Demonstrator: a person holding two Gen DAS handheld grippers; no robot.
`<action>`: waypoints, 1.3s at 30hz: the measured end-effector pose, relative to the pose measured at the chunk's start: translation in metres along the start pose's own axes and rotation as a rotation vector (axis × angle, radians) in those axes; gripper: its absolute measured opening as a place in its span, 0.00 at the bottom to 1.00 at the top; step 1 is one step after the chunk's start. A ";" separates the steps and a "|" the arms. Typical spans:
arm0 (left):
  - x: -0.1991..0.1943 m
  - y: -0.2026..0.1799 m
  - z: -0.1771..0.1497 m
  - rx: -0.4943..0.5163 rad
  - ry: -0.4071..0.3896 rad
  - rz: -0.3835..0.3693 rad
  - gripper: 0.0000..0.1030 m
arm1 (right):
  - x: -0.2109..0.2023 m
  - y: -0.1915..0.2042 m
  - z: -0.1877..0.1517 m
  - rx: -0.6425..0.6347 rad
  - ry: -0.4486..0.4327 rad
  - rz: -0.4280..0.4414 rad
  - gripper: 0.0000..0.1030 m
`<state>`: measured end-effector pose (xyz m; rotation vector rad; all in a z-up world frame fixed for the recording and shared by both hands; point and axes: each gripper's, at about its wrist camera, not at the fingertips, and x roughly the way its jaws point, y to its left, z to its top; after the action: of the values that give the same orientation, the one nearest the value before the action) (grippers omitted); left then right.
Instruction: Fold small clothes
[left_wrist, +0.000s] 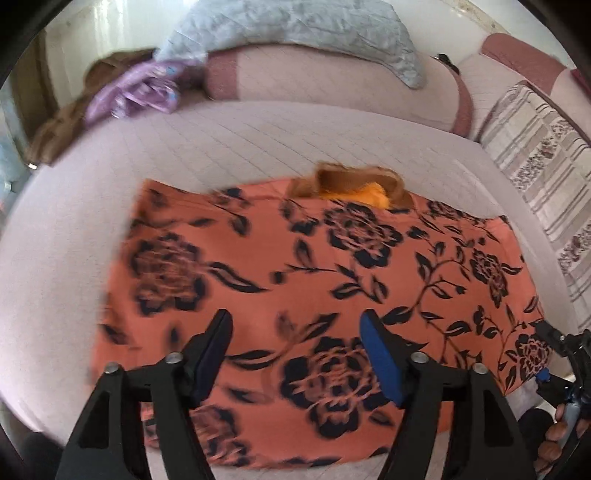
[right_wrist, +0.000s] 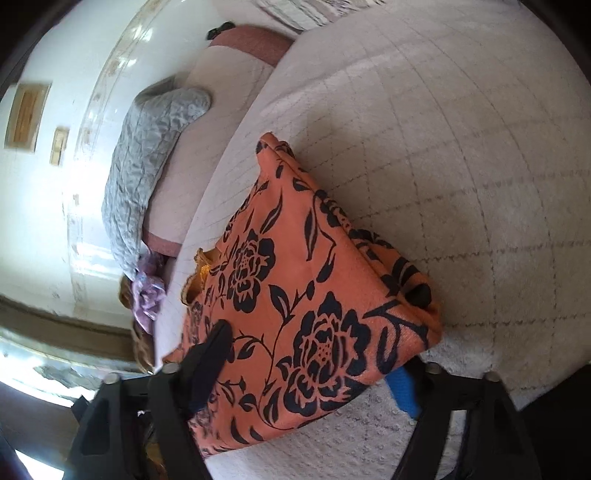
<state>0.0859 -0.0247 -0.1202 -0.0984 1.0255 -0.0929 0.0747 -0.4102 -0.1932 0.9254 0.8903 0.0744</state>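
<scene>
An orange garment with black flower print (left_wrist: 295, 280) lies folded into a rectangle on the pale quilted bed (left_wrist: 221, 140); its brown-and-yellow collar (left_wrist: 354, 184) shows at the far edge. My left gripper (left_wrist: 295, 332) is open and empty, hovering above the garment's near part. My right gripper (right_wrist: 314, 354) has its jaws spread wide around the garment's near corner (right_wrist: 321, 332), one finger over the cloth and the blue pad (right_wrist: 402, 391) beneath it. The right gripper also shows in the left wrist view at the garment's right corner (left_wrist: 554, 350).
A grey quilted blanket (left_wrist: 295, 26) drapes over the pink headboard cushion (left_wrist: 332, 77). A purple cloth (left_wrist: 136, 92) and a brown one (left_wrist: 59, 125) lie at the far left. A striped patterned pillow (left_wrist: 543, 155) lies at the right.
</scene>
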 end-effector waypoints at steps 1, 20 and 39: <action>0.012 -0.001 -0.002 0.000 0.031 0.015 0.72 | 0.000 0.002 0.000 -0.011 -0.001 -0.013 0.69; 0.033 -0.028 -0.013 0.149 0.037 0.017 0.77 | 0.022 0.022 0.012 -0.150 0.036 -0.217 0.16; -0.055 0.218 -0.059 -0.455 -0.103 -0.114 0.75 | 0.139 0.231 -0.200 -0.948 0.300 -0.198 0.13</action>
<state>0.0134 0.1963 -0.1312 -0.5706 0.9233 0.0430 0.0965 -0.0752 -0.1717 -0.0639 1.0634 0.4335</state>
